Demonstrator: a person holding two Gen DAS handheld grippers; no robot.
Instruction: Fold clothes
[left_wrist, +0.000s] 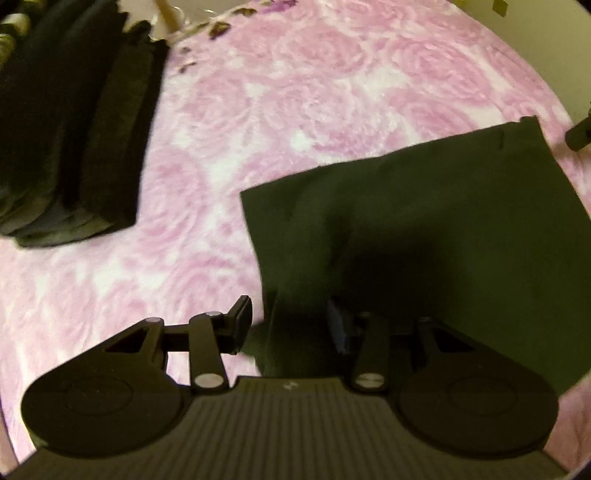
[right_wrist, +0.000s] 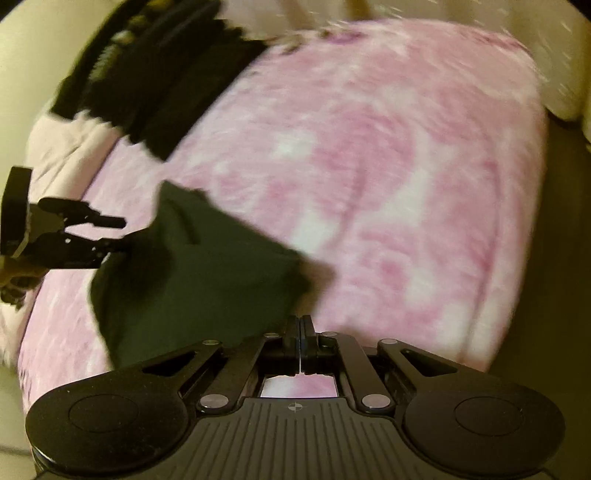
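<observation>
Nearest in the left wrist view, the left gripper (left_wrist: 291, 328) stands with its fingers (left_wrist: 240, 321) apart over the near left edge of a dark green cloth (left_wrist: 424, 229). The edge lies between them, but the pads do not press on it as far as the dim picture shows. In the right wrist view the right gripper (right_wrist: 301, 332) has its fingers closed tight together at the near corner of the same cloth (right_wrist: 192, 280). Whether a hem is pinched between them cannot be told, since the cloth runs up to the fingers and the pads hide the contact.

The cloth lies on a pink rose-patterned blanket (left_wrist: 295, 92) spread over what looks like a bed. From the left it reads as a flat rectangle, already doubled at least once by its clean straight edges. From the right it looks partly raised and creased toward the left gripper (right_wrist: 96, 232), seen coming in from the side.

My reading is that one fold is being finished or the next one set up. The next move calls for a sure hold on two corners of one edge, then carrying that edge over evenly.

Farther off, at the far left, sits a stack of dark folded garments (left_wrist: 74, 129), cut off by the frame. The right view is heavily smeared, so the stack (right_wrist: 155, 74) there is only a dark mass.
</observation>
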